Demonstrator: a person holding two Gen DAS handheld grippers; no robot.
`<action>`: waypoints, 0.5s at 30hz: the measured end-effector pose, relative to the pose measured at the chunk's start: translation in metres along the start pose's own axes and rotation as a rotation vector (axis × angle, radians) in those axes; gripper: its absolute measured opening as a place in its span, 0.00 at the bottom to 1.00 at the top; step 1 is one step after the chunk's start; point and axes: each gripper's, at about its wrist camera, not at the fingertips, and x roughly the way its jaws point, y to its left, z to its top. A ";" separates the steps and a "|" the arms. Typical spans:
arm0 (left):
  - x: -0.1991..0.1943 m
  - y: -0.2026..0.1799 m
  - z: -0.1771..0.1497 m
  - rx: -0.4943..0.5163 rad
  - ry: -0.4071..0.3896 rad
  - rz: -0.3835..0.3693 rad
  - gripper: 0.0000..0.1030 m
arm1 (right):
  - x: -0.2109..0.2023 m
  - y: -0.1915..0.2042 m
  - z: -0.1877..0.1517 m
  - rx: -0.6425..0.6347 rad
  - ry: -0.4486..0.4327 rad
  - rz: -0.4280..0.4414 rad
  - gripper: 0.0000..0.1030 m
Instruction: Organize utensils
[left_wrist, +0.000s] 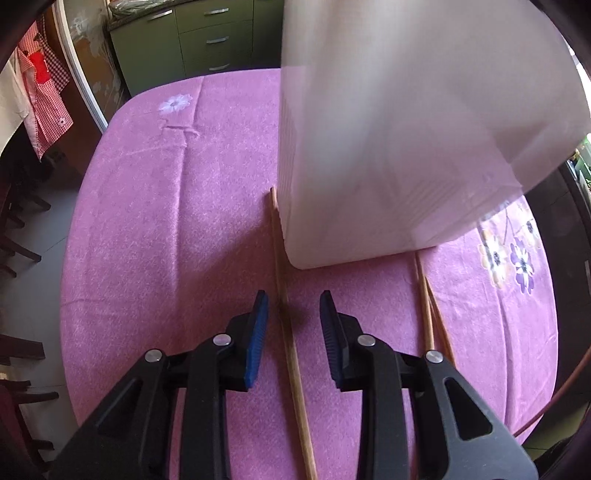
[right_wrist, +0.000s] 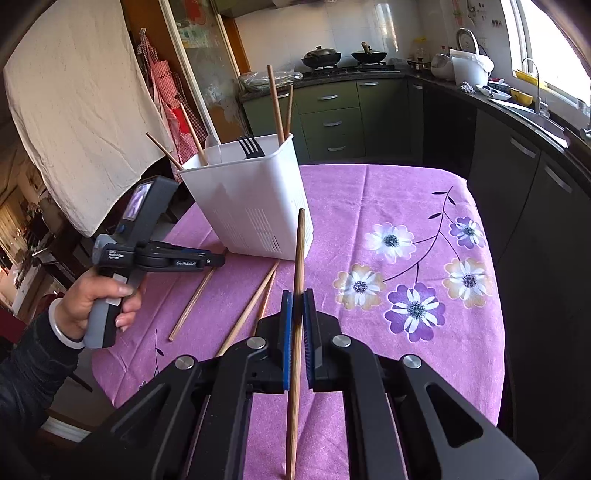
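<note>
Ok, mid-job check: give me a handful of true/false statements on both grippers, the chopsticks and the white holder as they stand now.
1. The right gripper is shut on a wooden chopstick. True.
2. The left gripper is clamped on a chopstick. False: its jaws stand open, with a loose wooden chopstick lying on the cloth between them.
3. The white plastic utensil holder has nothing in it. False: a black fork and several chopsticks stand in it.
4. Loose chopsticks lie on the purple flowered tablecloth. True: three show in the right wrist view.
5. The holder lies tipped on its side. False: it stands upright on the tablecloth.
</note>
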 end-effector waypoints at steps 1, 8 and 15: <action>0.002 -0.001 0.000 0.000 0.004 0.005 0.26 | -0.001 -0.001 0.000 0.003 -0.001 0.003 0.06; 0.005 -0.008 -0.001 0.019 -0.003 0.060 0.07 | -0.010 -0.001 0.000 0.005 -0.023 0.015 0.06; -0.014 0.008 -0.016 0.014 -0.031 0.034 0.06 | -0.029 0.005 0.003 -0.007 -0.067 0.023 0.06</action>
